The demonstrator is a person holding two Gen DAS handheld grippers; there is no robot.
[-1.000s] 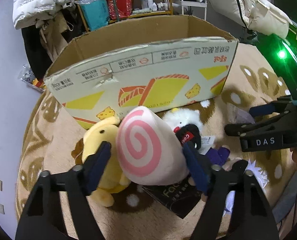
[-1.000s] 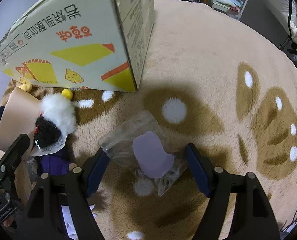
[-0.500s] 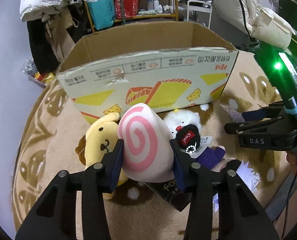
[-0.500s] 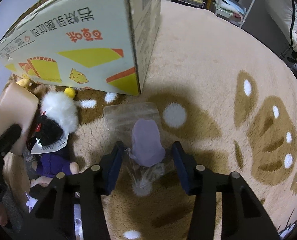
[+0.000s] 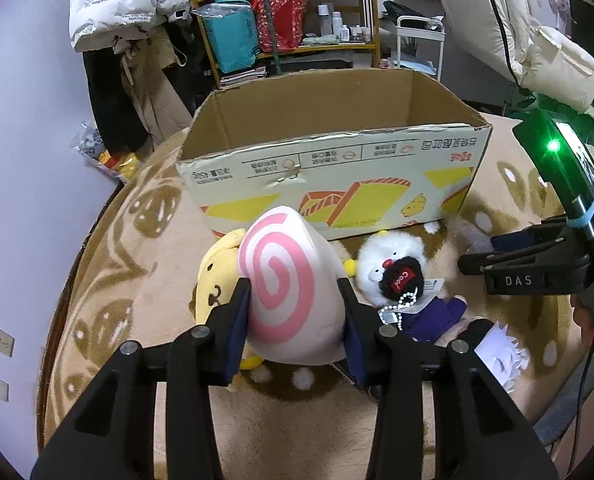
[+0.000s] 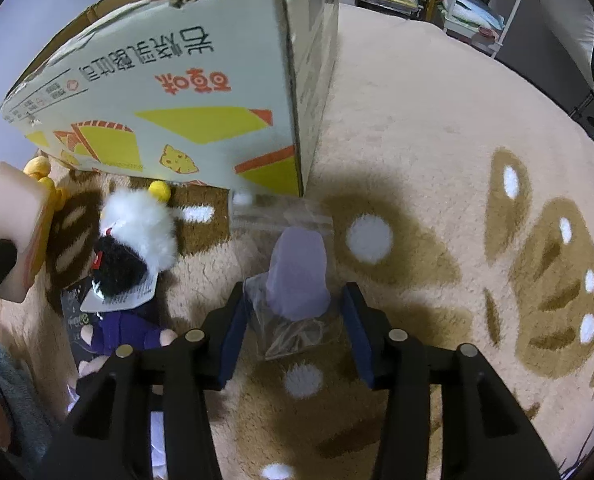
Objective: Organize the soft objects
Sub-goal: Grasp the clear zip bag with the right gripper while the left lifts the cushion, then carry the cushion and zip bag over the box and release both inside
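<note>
Pink-swirl plush [image 5: 293,288] sits at frame centre, squeezed between the left gripper [image 5: 295,312] pads, below the cardboard box [image 5: 337,172]. Right gripper [image 6: 295,320] is closed on the clear bag [image 6: 293,280], lower centre.

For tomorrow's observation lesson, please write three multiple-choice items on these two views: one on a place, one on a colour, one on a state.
1. Where does the open cardboard box stand?
A. On the patterned beige rug
B. On a shelf
C. On a chair

2. What colour is the spiral on the round white plush cushion?
A. Green
B. Pink
C. Blue

3. What is the right tool doing?
A. Hanging open above the box
B. Lying flat on the rug
C. Closed on the clear plastic bag with a lilac soft item

Answers: 1 A, the box's base meets the rug; 2 B, a pink swirl shows between the left tool fingers; 3 C, both fingers press the bag.
</note>
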